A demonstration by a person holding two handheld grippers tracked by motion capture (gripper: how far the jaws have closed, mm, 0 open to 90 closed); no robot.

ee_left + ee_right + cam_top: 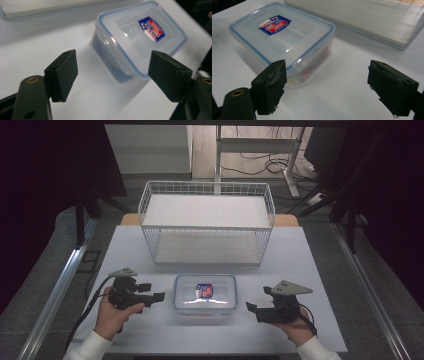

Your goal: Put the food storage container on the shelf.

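White table (310, 270) under a dark surround, grey floor on both sides, cables and a desk frame at the far end. A white wire rack (207, 222) with two shelves stands at the table's far half. In front of it, near my edge, I see a clear plastic container (205, 293) with a blue-rimmed lid and a red-and-blue label on top; it sits flat on the table, lid on, something red faintly visible through its wall.

Left gripper (156, 297): held just to the left of the container, pointing at its short side, not touching. In the left gripper view the container (140, 40) lies ahead of the jaws, which stand spread wide with nothing between them.

Right gripper (250, 308): held just right of the container, aimed at it, apart from it. In the right gripper view the container (282, 40) sits ahead and to one side; jaws spread wide, bare table between them.
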